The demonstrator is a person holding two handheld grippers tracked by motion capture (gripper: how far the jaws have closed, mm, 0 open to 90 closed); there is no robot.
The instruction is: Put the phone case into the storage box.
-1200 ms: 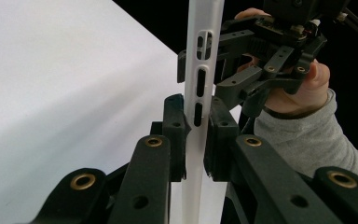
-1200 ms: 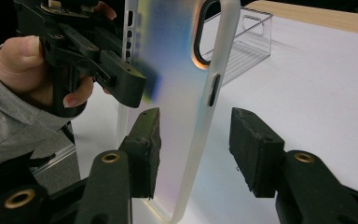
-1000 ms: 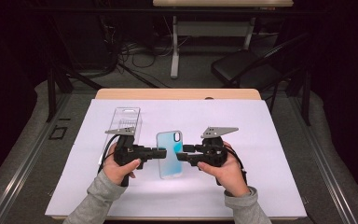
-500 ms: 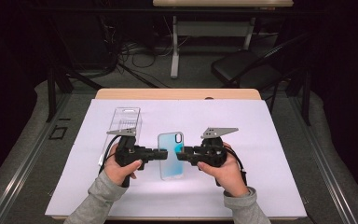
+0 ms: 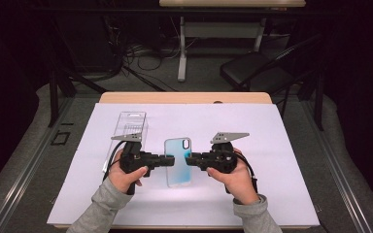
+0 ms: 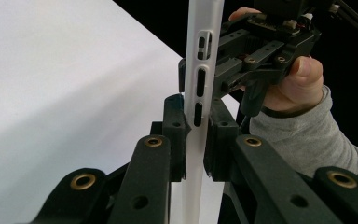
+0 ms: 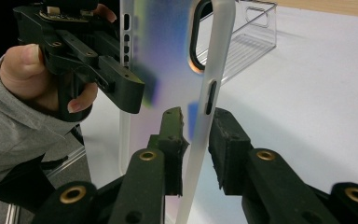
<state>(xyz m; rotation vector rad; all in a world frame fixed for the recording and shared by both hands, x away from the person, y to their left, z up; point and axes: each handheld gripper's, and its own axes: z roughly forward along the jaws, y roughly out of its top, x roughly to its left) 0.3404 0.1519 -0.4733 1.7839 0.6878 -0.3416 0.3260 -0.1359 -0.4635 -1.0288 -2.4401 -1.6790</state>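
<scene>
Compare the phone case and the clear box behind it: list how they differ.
The phone case is tinted blue and frosted; the clear box is colourless. The case sits between the left gripper and right gripper, jaws at its two long edges; the box lies on the white sheet, untouched. The case is a thin shell with a camera cutout; the box is deeper. Both are see-through plastic.

So the bench (image 5: 184,97) has a big sheet (image 5: 291,160) laid over most of it. The phone case (image 5: 178,161) sits about mid-sheet, with the left gripper (image 5: 167,159) right at its left edge and the right gripper (image 5: 190,158) at its right edge, pointing at each other. In both gripper views the case edge runs between the jaws. A clear plastic box (image 5: 130,126) lies on the sheet behind the left gripper, further from the person. Beyond the bench there's a chair (image 5: 257,73) to the right and another table's leg (image 5: 181,48) near centre, cables (image 5: 126,56) on the floor to the left.
</scene>
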